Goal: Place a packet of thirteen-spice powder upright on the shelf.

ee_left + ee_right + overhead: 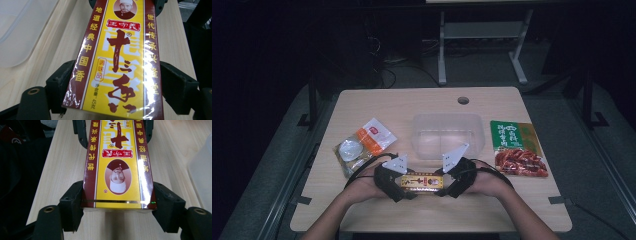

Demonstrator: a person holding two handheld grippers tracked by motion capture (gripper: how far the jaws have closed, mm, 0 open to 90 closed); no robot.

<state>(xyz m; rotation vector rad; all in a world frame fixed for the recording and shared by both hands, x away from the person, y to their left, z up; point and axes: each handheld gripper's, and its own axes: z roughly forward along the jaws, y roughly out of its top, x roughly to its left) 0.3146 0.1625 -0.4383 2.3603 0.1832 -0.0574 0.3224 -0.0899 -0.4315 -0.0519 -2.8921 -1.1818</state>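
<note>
Near the table's (362,210) front edge, a yellow spice box (421,182) is clamped at its left end by the left gripper (404,182) and at its right end by the right gripper (441,184). Level, even lifting toward the clear container (447,136) beyond is advised.

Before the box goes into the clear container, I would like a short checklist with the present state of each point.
1. Left gripper has its jaws on both sides of the box: ok.
2. Left pads pressing firmly: cannot tell.
3. Right gripper holds the other end of the box: ok.
4. Container open on top and holding nothing: ok.
5. Way from box to container free; the orange pouch and green pouch lie to the sides: ok.
6. Box level between the grippers: ok.
</note>
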